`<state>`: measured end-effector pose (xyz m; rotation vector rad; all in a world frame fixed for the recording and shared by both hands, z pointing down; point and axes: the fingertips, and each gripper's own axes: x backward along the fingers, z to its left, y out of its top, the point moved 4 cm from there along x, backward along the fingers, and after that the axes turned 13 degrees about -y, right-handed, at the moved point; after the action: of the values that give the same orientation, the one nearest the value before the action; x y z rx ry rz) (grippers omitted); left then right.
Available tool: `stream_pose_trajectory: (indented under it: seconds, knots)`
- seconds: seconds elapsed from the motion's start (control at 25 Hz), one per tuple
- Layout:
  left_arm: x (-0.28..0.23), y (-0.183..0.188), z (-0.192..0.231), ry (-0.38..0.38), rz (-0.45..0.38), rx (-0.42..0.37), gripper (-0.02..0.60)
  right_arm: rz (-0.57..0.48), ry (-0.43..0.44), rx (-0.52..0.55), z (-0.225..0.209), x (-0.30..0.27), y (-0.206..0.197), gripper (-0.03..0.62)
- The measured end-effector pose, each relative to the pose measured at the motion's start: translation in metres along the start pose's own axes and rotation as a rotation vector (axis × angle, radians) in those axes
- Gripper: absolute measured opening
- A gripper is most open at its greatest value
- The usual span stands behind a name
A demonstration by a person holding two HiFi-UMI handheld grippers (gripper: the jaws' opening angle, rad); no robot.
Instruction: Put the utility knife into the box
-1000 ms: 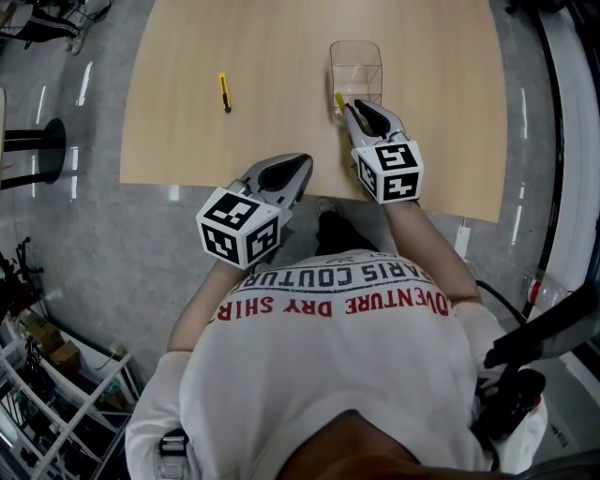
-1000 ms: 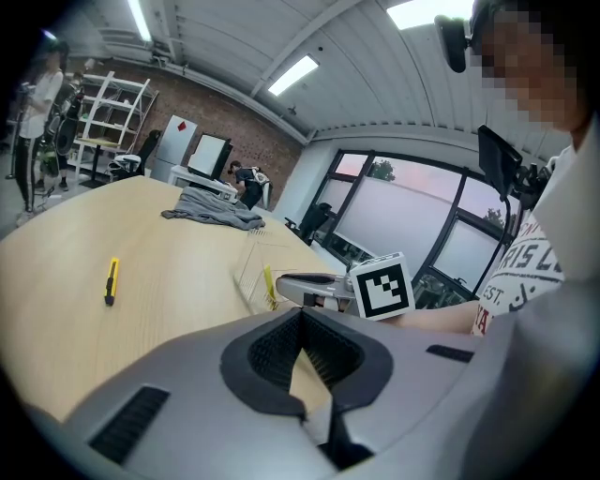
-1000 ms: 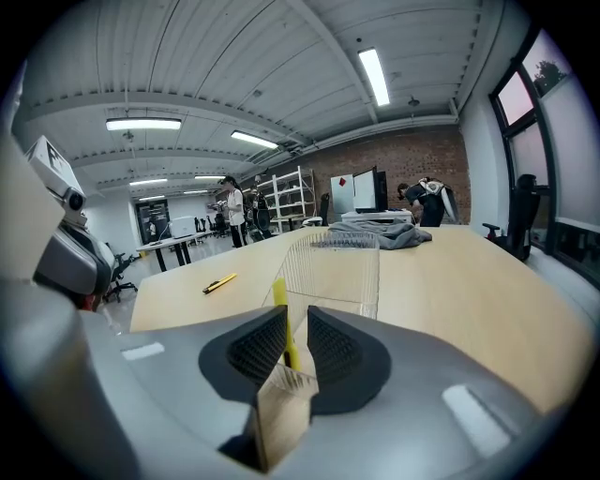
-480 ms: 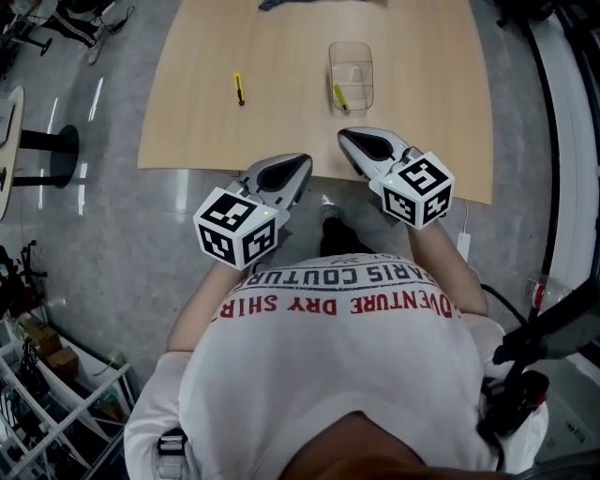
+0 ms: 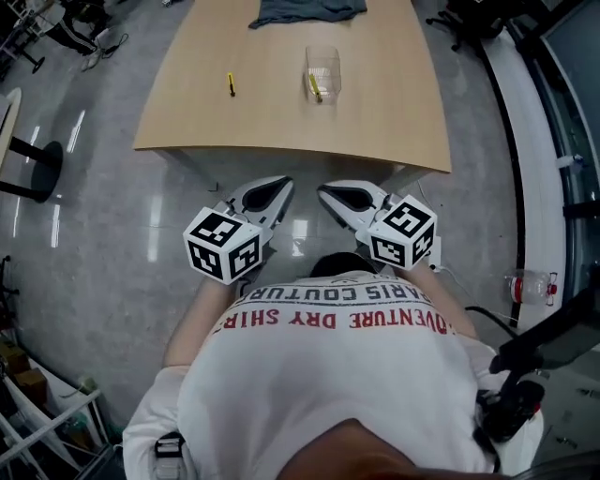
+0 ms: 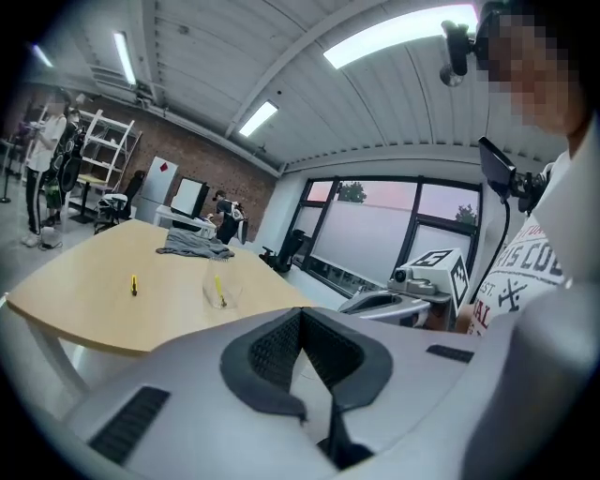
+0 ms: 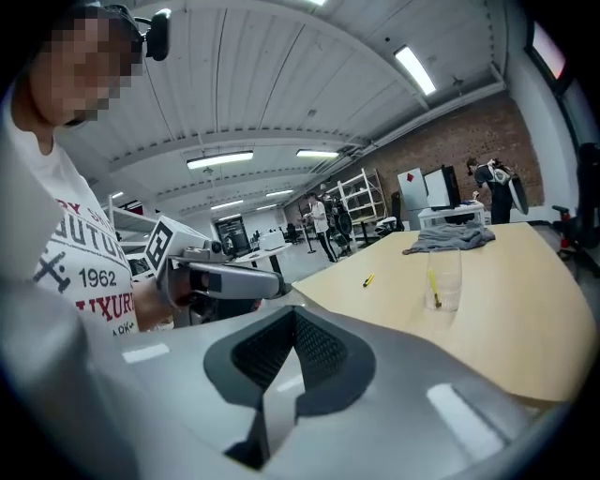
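Observation:
A clear plastic box (image 5: 322,69) stands on the wooden table (image 5: 384,112), and a yellow utility knife (image 5: 315,87) leans inside it. A second yellow knife (image 5: 231,84) lies on the table to the box's left. Both grippers hang over the floor, short of the table's front edge. My left gripper (image 5: 281,184) is shut and holds nothing; my right gripper (image 5: 325,191) is also shut and holds nothing. In the left gripper view the box (image 6: 221,289) and the loose knife (image 6: 133,285) are far ahead. The right gripper view shows the box (image 7: 442,286) with its knife (image 7: 433,284) well beyond the jaws.
A grey cloth (image 5: 307,11) lies at the table's far edge. Shiny grey floor (image 5: 112,216) lies between me and the table. A black stand base (image 5: 33,169) is at the left, shelving at the bottom left, and a bottle (image 5: 530,286) lies on the floor at the right.
The right gripper was at the box with the yellow knife at its tip; the knife now rests in the box. Both grippers have drawn back off the table.

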<state>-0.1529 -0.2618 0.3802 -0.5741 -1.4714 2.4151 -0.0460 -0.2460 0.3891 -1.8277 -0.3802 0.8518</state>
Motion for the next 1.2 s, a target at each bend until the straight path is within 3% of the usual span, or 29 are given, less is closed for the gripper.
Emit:
stream_pose_trajectory:
  seconds: [0.32, 0.52, 0.88, 1.0, 1.2]
  knots:
    - [0.068, -0.009, -0.090, 0.065, -0.025, -0.042, 0.002, -0.058, 0.081, 0.085, 0.086, 0.055, 0.013, 0.002]
    - [0.057, -0.067, -0.164, 0.084, -0.035, -0.021, 0.002, -0.068, 0.072, 0.095, 0.105, 0.134, -0.042, 0.002]
    - [0.028, -0.214, -0.428, 0.004, -0.005, -0.035, 0.003, -0.079, 0.005, 0.034, 0.173, 0.378, -0.195, 0.002]
    - [0.023, -0.240, -0.495, 0.002, -0.012, -0.034, 0.002, -0.098, 0.010, 0.051, 0.196, 0.441, -0.209, 0.002]
    - [0.039, -0.241, -0.579, -0.040, 0.005, -0.101, 0.002, -0.099, 0.017, 0.099, 0.237, 0.513, -0.213, 0.002]
